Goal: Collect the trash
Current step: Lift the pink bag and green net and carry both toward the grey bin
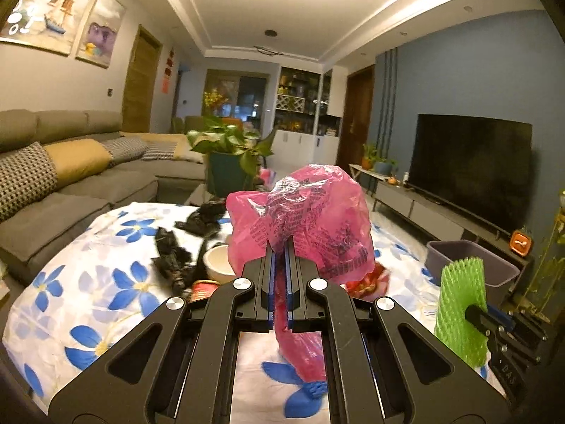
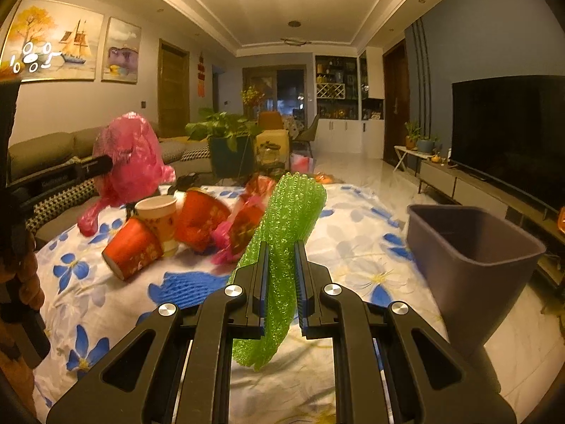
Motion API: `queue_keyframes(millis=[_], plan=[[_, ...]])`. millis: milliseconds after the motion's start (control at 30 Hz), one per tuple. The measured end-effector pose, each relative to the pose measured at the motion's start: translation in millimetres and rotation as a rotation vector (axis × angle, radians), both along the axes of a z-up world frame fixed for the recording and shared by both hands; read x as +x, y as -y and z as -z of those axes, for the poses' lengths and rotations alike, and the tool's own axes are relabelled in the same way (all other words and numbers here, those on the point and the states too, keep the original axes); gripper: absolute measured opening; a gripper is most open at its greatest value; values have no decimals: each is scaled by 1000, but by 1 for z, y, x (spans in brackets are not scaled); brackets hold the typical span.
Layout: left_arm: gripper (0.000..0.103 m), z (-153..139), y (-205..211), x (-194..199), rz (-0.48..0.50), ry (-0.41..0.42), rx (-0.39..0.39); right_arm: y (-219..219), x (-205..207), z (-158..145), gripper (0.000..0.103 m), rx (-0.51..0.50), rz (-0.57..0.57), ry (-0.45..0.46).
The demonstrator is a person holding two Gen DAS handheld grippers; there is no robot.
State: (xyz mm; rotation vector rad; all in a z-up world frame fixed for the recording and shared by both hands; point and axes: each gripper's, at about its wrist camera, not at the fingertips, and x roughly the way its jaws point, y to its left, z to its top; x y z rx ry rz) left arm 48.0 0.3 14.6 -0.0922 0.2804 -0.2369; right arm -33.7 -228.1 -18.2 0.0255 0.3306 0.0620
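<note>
Two bits of trash are in my tongs, and more is left on the table.

My left tongs (image 1: 280,247) are squeezed tight on a pink bag (image 1: 310,219), lifted off the flowery cloth (image 1: 88,282). Black bags (image 1: 176,251), a white bowl (image 1: 219,261) and red cups (image 2: 134,247) lie there, not picked up yet. My right tongs (image 2: 280,251) are clamped on a green foam net (image 2: 282,219). The gray bin (image 2: 473,247) on the right looks empty, I think, so most of the job is left.
</note>
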Motion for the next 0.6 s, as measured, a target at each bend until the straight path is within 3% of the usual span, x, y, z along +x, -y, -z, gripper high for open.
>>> queue_keyframes(millis=[267, 600], plan=[[4, -10, 64, 16, 165, 5, 7, 46, -4, -28, 14, -18, 159, 96], [4, -21, 187, 55, 400, 33, -16, 122, 5, -52, 14, -99, 434, 222]])
